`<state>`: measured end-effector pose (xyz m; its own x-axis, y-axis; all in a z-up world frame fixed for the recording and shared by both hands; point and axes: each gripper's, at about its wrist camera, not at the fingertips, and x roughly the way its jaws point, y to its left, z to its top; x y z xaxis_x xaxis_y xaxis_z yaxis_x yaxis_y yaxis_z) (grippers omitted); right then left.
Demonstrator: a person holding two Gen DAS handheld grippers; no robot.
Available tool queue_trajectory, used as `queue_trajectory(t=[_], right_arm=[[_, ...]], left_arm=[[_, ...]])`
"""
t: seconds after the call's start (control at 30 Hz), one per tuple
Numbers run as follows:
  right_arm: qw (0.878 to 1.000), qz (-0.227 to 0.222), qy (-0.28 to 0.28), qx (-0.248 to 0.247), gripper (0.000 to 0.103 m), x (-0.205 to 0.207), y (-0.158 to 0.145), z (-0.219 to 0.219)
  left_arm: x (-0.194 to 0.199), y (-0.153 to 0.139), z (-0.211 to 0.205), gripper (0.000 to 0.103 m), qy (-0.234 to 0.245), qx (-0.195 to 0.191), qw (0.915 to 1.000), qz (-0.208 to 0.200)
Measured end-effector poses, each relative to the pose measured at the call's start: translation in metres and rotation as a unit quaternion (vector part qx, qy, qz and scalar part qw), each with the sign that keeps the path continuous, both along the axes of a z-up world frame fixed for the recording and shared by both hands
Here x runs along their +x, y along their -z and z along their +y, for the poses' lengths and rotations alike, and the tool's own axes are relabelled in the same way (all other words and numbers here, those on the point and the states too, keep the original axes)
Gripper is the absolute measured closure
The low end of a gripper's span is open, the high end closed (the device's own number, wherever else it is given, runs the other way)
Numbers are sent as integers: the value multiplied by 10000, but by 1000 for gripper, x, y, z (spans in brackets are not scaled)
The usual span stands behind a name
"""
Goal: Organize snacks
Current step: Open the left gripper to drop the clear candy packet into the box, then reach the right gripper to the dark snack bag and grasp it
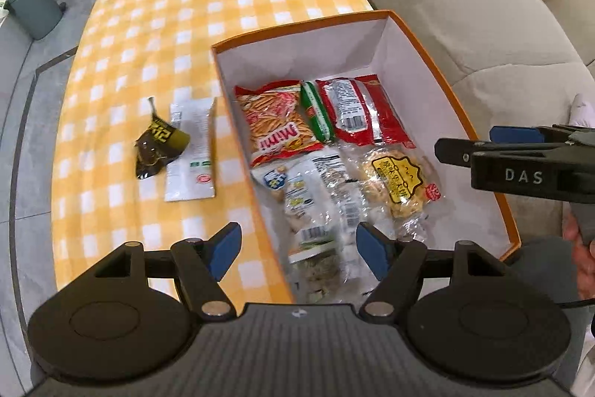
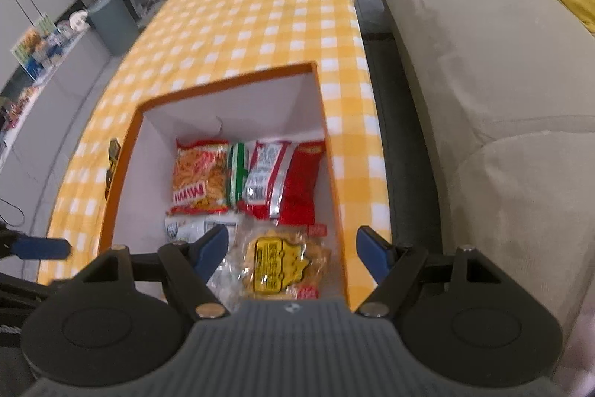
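Both the left gripper (image 1: 295,250) and right gripper (image 2: 292,253) are held wide above the box (image 1: 479,92); two packets (image 1: 178,144) are seen left of it.

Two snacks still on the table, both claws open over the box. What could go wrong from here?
1. The dark brown packet overlaps the white packet; grabbing one may drag the other.
2. The left claw straddles the orange box's wall and could knock it when swinging left.
3. The right claw hangs close by, so the two might collide.
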<state>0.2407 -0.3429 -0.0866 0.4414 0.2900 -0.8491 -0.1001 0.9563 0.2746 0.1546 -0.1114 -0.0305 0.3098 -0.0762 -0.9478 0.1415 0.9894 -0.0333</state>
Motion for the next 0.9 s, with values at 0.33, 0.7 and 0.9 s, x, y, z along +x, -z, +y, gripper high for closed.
queue_trajectory(t=[0.33, 0.7, 0.9], right_arm=[[9997, 211, 32, -112, 20, -23, -22, 41], [9989, -276, -220, 308, 8, -37, -41, 99], [9958, -477, -277, 727, 13, -38, -40, 136]], left_arm=[[-12, 0, 63, 20, -620, -461, 9969, -149], [-3, 13, 160, 20, -1664, -614, 9821, -640], [-2, 36, 217, 20, -2016, -735, 9726, -896]])
